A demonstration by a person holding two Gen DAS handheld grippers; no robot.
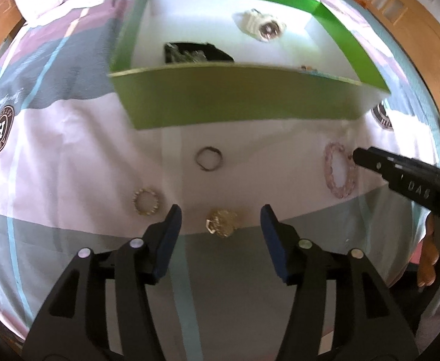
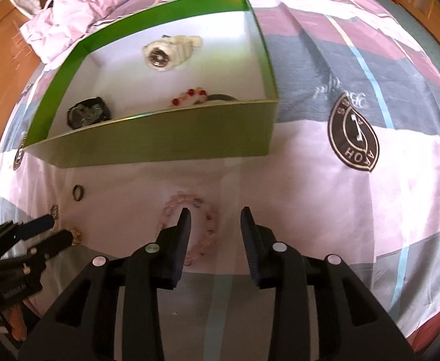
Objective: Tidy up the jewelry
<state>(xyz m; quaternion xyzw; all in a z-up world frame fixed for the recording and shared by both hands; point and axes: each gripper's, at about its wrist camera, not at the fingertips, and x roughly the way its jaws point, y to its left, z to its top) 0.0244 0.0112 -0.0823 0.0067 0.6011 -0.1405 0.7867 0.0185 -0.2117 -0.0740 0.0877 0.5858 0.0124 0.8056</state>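
Jewelry lies in two groups: four pieces loose on the bedspread (image 1: 69, 138) near me, four more inside the green box (image 1: 220, 102) beyond them.

Nearest, my left gripper (image 1: 220, 219) hangs with its jaws apart over the gold piece (image 1: 221, 222), a crumpled, glittering lump between the fingers, which do not press on it. Just left of it sits a gold beaded ring (image 1: 146, 201). My right gripper (image 2: 215, 222) stands with a narrower gap, empty; its left finger overlaps the pink beaded bracelet (image 2: 190, 228), a pale translucent loop lying flat on the white stripe. A little farther is a thin dark ring (image 1: 208, 158).

Beyond these stands the one green box, white inside, its near wall towards me. It holds a black watch (image 2: 89, 114) at the near left, a red-and-white beaded bracelet (image 2: 190, 97) against the near wall with a dark band (image 2: 223, 97) touching it, and a white watch (image 2: 169, 49) at the far side.
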